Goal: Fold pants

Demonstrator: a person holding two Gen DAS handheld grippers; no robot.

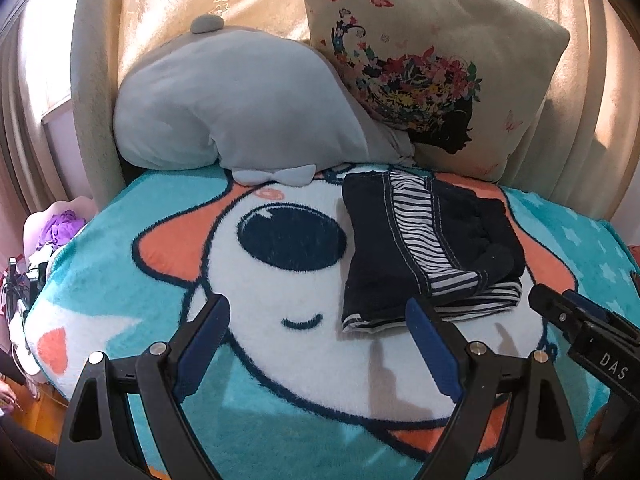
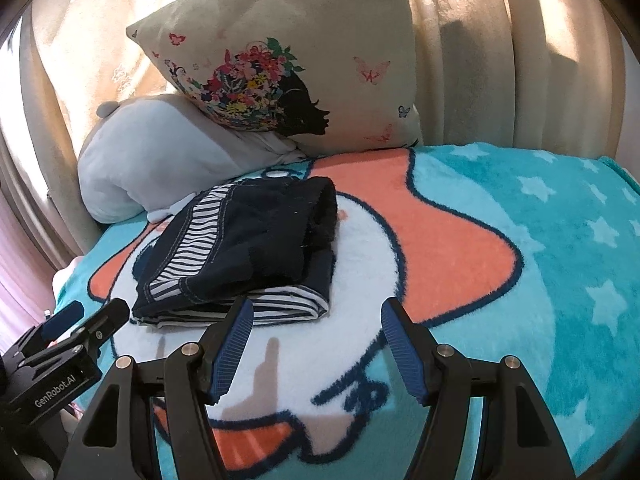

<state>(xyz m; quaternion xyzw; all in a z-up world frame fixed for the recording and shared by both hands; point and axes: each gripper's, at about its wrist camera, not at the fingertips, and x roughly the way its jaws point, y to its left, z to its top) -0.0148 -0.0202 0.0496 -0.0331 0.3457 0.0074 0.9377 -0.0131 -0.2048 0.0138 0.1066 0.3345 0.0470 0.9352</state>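
The dark navy pants [image 1: 424, 244] with a black-and-white striped lining lie folded in a compact stack on the cartoon-dog blanket [image 1: 280, 360]. They also show in the right wrist view [image 2: 244, 248]. My left gripper [image 1: 318, 316] is open and empty, just in front of the stack, its right finger near the stack's front edge. My right gripper [image 2: 316, 316] is open and empty, in front of the stack's right corner. The right gripper shows in the left wrist view [image 1: 568, 308], the left gripper in the right wrist view [image 2: 92, 316].
A grey plush pillow [image 1: 240, 108] and a cream floral cushion [image 1: 432, 64] lean against the curtained headboard behind the pants. The teal blanket [image 2: 540, 240] spreads to the right. Clutter sits beside the bed at far left [image 1: 40, 256].
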